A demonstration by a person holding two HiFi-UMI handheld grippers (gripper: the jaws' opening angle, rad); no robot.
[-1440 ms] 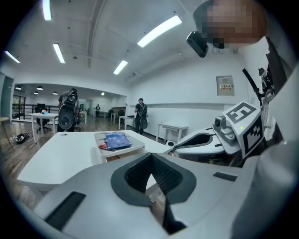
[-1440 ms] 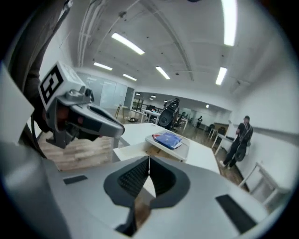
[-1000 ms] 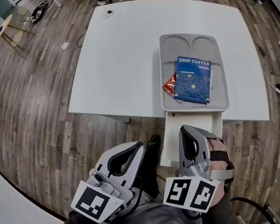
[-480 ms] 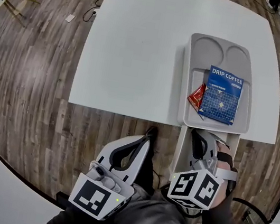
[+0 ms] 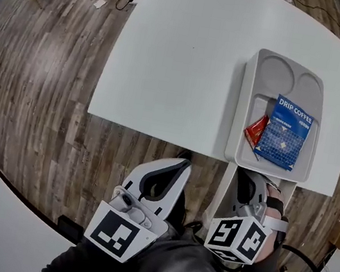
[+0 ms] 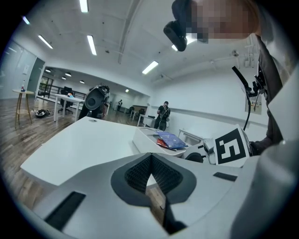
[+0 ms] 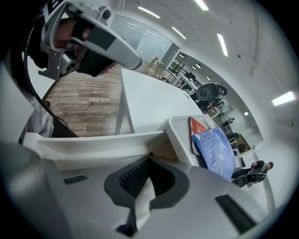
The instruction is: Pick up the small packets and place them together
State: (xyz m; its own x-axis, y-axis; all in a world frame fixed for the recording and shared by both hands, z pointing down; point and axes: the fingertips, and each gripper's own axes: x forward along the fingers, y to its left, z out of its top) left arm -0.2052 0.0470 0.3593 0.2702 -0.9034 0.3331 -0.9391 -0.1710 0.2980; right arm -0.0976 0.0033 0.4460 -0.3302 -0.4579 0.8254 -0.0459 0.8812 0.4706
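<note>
The blue drip-coffee packet (image 5: 289,134) lies in the near half of the grey tray (image 5: 279,73). The small red packet (image 5: 256,129) is tucked against its left side, touching it and partly under it. Neither has shifted in the tray over the last second. The tray sits by the desk's (image 5: 182,69) right edge, its near end at the near edge.

What has changed is the hands. Both have sunk lower and closer to the person's lap, below the desk's near edge. The left hand-held gripper (image 5: 177,166) and the right hand-held gripper (image 5: 248,182) both have their jaws together on nothing.

Judged from this, no pick is in hand: the packets already lie together and the grippers are well away from them.
</note>
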